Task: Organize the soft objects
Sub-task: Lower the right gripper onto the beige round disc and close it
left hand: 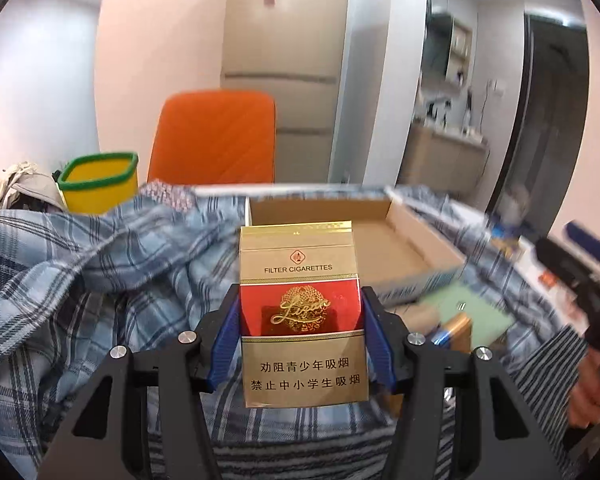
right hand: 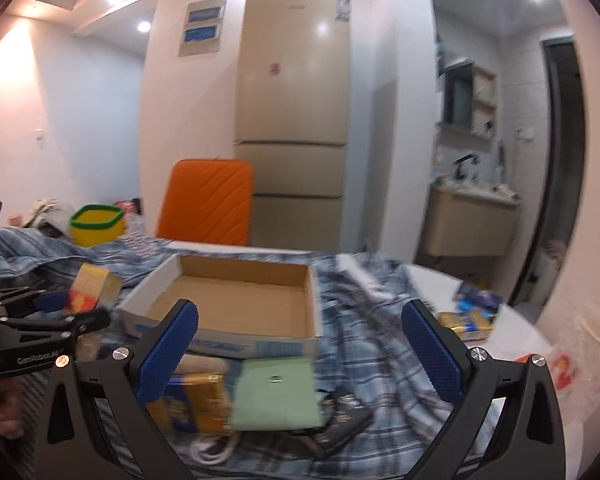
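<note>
My left tool (left hand: pixel 300 312) grips a cigarette pack (left hand: pixel 300 308) upright above the plaid cloth (left hand: pixel 100 264), near the box (left hand: pixel 380 248). My right tool (right hand: pixel 300 344) hangs wide open, holding nothing.

Green pad (right hand: pixel 276 396) blurred; items under it indistinct; right tongs (left hand: pixel 580 264) smeared at frame edge

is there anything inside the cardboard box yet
No, the right wrist view shows the cardboard box open with a bare brown floor and nothing lying in it.
</note>
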### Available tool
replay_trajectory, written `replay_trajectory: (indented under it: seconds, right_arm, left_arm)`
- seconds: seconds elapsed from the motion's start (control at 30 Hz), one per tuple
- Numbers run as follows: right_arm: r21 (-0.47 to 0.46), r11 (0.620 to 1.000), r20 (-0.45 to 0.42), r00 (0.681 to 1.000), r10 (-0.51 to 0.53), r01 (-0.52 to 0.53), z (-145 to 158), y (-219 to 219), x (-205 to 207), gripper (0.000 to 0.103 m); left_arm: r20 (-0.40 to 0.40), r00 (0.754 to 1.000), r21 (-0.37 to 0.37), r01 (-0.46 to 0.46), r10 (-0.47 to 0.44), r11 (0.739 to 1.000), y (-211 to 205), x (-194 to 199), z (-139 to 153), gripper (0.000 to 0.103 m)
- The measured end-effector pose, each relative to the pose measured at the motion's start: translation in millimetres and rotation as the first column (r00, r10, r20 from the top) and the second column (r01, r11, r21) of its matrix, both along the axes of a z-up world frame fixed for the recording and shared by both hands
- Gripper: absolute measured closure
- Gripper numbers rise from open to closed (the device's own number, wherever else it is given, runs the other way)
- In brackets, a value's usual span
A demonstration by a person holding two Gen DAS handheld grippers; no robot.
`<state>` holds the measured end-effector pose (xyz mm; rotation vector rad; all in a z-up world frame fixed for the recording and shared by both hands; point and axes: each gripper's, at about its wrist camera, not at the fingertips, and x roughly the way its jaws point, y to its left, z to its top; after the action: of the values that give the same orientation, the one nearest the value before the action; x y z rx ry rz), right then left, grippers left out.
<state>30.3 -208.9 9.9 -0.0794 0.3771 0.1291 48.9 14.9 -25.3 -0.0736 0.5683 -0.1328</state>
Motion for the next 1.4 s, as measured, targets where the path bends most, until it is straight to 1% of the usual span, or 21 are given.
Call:
replay_trajectory:
  seconds: [0.07, 0.13, 0.17, 0.23, 0.27, 0.33, 0.43, 0.53, 0.57, 0.67, 0.73, 0.77, 0.93, 1.03, 1.1, 1.17, 1.2, 1.23, 1.4]
  right_arm:
    - [0.017, 0.999, -0.055, 0.998, 0.04, -0.039, 2, 7, 9, 0.0]
    - [0.008, 0.996, -0.134, 0.987, 0.085, -0.085, 2, 19, 23, 0.0]
    - [-0.022, 0.995, -0.194, 0.977, 0.091, -0.097, 0, 29, 33, 0.0]
    - [-0.067, 0.991, -0.272, 0.957, 0.096, -0.119, -6, 47, 45, 0.0]
    - [-0.073, 0.988, -0.309, 0.945, 0.11, -0.139, -11, 54, 50, 0.0]
    - [-0.044, 0.984, -0.383, 0.913, 0.143, -0.173, -21, 66, 63, 0.0]
    - [0.038, 0.982, -0.467, 0.866, 0.18, -0.183, -32, 69, 81, 0.0]
    - [0.085, 0.98, -0.528, 0.826, 0.197, -0.179, -43, 72, 96, 0.0]
    - [0.095, 0.978, -0.542, 0.814, 0.207, -0.185, -47, 73, 99, 0.0]
    - [0.086, 0.976, -0.559, 0.801, 0.214, -0.201, -56, 79, 101, 0.0]
    - [0.073, 0.974, -0.573, 0.79, 0.216, -0.213, -63, 85, 106, 0.0]
    - [0.061, 0.974, -0.586, 0.782, 0.213, -0.219, -67, 88, 107, 0.0]
    - [0.023, 0.975, -0.615, 0.765, 0.189, -0.222, -77, 97, 113, 0.0]
    - [0.036, 0.975, -0.631, 0.751, 0.194, -0.222, -81, 97, 117, 0.002]
    - [0.041, 0.974, -0.642, 0.741, 0.197, -0.224, -83, 98, 120, 0.005]
    - [0.054, 0.972, -0.655, 0.727, 0.206, -0.227, -86, 98, 121, 0.013]
    - [0.063, 0.972, -0.66, 0.72, 0.212, -0.228, -88, 99, 121, 0.015]
    - [0.067, 0.972, -0.662, 0.718, 0.213, -0.226, -88, 98, 121, 0.019]
    - [0.106, 0.971, -0.644, 0.73, 0.23, -0.213, -83, 88, 116, 0.02]
  left_arm:
    - [0.05, 0.999, 0.022, -0.02, 0.019, 1.0, 0, -4, 3, 0.048]
    - [0.081, 0.996, 0.043, -0.036, 0.033, 0.998, -1, -8, 5, 0.048]
    - [0.093, 0.995, 0.039, -0.034, 0.031, 0.999, 0, -9, 5, 0.048]
    - [0.098, 0.995, 0.045, -0.039, 0.034, 0.998, 1, -7, 7, 0.048]
    - [0.095, 0.995, 0.042, -0.042, 0.038, 0.998, 1, -7, 6, 0.048]
    - [0.083, 0.994, 0.03, -0.074, 0.071, 0.997, 6, -3, 5, 0.048]
    - [0.037, 0.995, -0.054, -0.087, 0.089, 0.995, 22, 2, 3, 0.048]
    - [0.048, 0.992, -0.06, -0.118, 0.121, 0.991, 27, 1, 5, 0.048]
    - [0.058, 0.99, -0.057, -0.125, 0.128, 0.991, 27, 0, 6, 0.048]
    - [0.071, 0.99, -0.054, -0.117, 0.121, 0.992, 25, -3, 8, 0.048]
    - [0.075, 0.99, -0.037, -0.114, 0.117, 0.993, 21, -4, 7, 0.048]
    - [0.075, 0.991, -0.033, -0.113, 0.116, 0.993, 20, -4, 7, 0.048]
    - [0.063, 0.991, -0.016, -0.114, 0.115, 0.993, 19, -3, 4, 0.048]
    - [0.05, 0.994, -0.019, -0.095, 0.096, 0.995, 16, -2, 3, 0.048]
    - [0.053, 0.994, -0.009, -0.093, 0.094, 0.996, 14, -3, 3, 0.048]
    - [0.056, 0.994, -0.008, -0.091, 0.091, 0.996, 14, -4, 3, 0.048]
    - [0.055, 0.994, -0.009, -0.089, 0.089, 0.996, 14, -4, 3, 0.048]
    - [0.054, 0.995, -0.011, -0.087, 0.087, 0.996, 14, -4, 3, 0.048]
    - [0.064, 0.995, -0.013, -0.079, 0.079, 0.997, 13, -5, 5, 0.048]
